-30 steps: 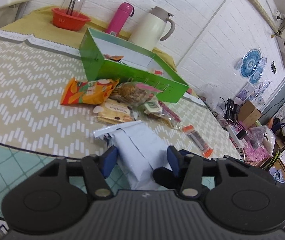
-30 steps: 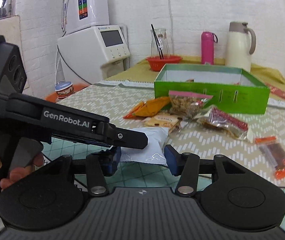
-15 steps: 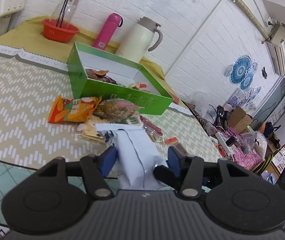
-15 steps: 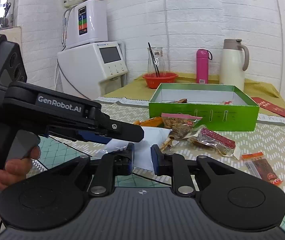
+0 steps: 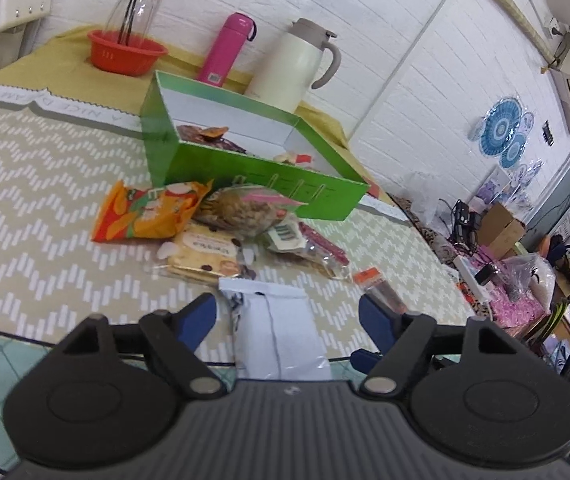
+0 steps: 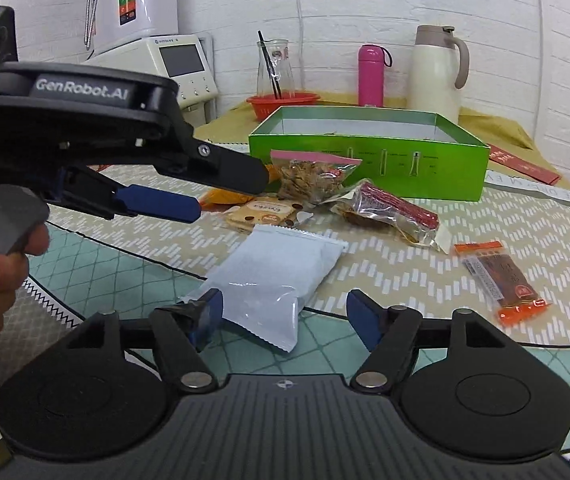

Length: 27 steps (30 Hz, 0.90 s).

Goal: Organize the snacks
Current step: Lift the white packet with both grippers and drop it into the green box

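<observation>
A white snack packet (image 6: pixel 273 268) lies flat at the near edge of the tablecloth. My right gripper (image 6: pixel 285 316) straddles its near end, jaws opening wide, the left fingertip at the packet's corner without pinching it. My left gripper (image 5: pixel 287 318) hovers over the same white packet (image 5: pixel 277 328), jaws opening and pads clear of it. From the right wrist view the left gripper (image 6: pixel 189 196) hangs above the table, held by a hand. The green box (image 5: pixel 261 176) stands behind, a few snacks inside. Before it lie an orange packet (image 5: pixel 145 216), a nut bag (image 6: pixel 313 176) and a red packet (image 6: pixel 393 212).
A cracker packet (image 6: pixel 265 212) and an orange-ended bar (image 6: pixel 497 276) also lie on the cloth. Behind the box stand a pink bottle (image 6: pixel 371 76), a white jug (image 6: pixel 437 72) and a red bowl (image 6: pixel 283 104) holding a glass carafe. A water dispenser (image 6: pixel 181 64) is at the far left.
The left gripper was shut on the white packet, holding it up; it has let go and the packet lies on the table. The right gripper narrowed at the packet, then spread wide.
</observation>
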Motion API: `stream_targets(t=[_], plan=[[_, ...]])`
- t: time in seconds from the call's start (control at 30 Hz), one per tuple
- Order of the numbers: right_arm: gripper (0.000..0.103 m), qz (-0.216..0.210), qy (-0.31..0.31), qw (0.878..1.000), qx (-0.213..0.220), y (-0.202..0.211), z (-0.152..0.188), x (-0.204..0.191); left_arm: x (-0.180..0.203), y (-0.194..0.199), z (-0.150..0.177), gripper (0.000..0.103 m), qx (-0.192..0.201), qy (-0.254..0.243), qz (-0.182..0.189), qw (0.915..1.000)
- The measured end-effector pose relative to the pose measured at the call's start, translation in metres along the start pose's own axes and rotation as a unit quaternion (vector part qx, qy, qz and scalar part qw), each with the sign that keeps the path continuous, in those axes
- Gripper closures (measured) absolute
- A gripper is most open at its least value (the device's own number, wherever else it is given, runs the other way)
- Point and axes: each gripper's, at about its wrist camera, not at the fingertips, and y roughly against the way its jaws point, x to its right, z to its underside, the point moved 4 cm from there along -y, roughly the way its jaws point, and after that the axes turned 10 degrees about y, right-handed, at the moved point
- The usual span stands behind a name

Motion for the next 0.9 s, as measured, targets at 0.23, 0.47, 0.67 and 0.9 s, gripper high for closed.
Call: stream_targets(t=[0.23,0.47,0.67,0.9], plan=[[0.0,-0.018,-0.011,1.0,-0.012,-0.016,0.001,-0.002,-0.01,-0.028,0.014,0.031,-0.049,-0.004,-0.007,0.9988],[0.026,-0.02,-0.016,1.0,-0.01,-0.011,-0.003,-0.001,0.004,-0.029,0.02,0.064,-0.05,-0.048,-0.012,0.9975],[0.028,-0.004,0.018,0.999,0.042,0.017,-0.028,-0.001,0.026,0.001,0.001,0.065,0.003,-0.061,0.015,0.998],[0.028,0.004,0.042,0.996,0.085,0.009,-0.066,0.012,0.038,0.005,-0.041,0.066,0.046,-0.064,0.022,0.9967]])
